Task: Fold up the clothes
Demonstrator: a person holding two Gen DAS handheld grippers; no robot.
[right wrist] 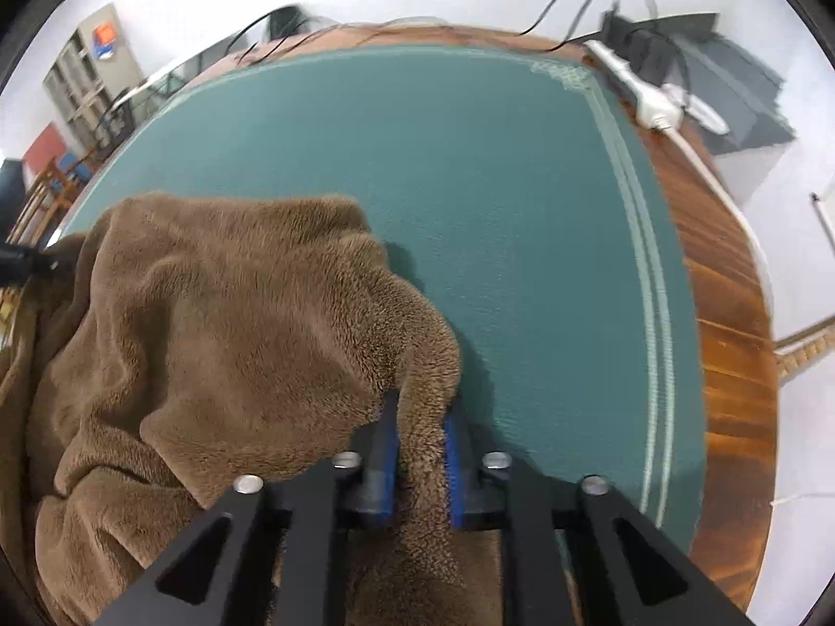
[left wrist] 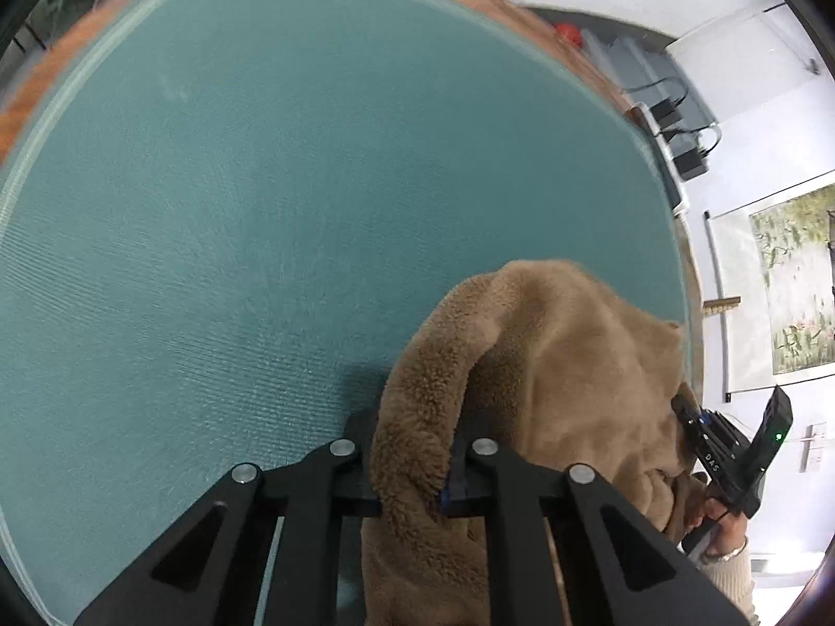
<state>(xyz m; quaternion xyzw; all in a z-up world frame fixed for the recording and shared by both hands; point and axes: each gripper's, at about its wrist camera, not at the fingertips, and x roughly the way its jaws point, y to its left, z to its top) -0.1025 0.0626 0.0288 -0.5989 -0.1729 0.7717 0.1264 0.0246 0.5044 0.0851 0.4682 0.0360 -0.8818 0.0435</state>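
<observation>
A fuzzy brown garment [left wrist: 553, 365] hangs bunched above the teal tablecloth [left wrist: 261, 182]. My left gripper [left wrist: 412, 448] is shut on a thick fold of the garment at its edge. In the left wrist view the right gripper [left wrist: 730, 448] shows at the far right, held by a hand [left wrist: 715, 527], with its tips buried in the fabric. In the right wrist view the brown garment [right wrist: 219, 323] drapes to the left, and my right gripper [right wrist: 420, 433] is shut on a fold of it between blue pads [right wrist: 453, 464]. The cloth hides both grippers' fingertips.
The teal tablecloth [right wrist: 522, 198] covers a wooden table [right wrist: 730, 313]. A white power strip [right wrist: 642, 94] with cables lies at the table's far right corner, beside dark boxes [right wrist: 730, 88]. Chairs [right wrist: 57, 177] and a shelf unit [right wrist: 94, 78] stand at the left. A picture [left wrist: 793, 281] hangs on the wall.
</observation>
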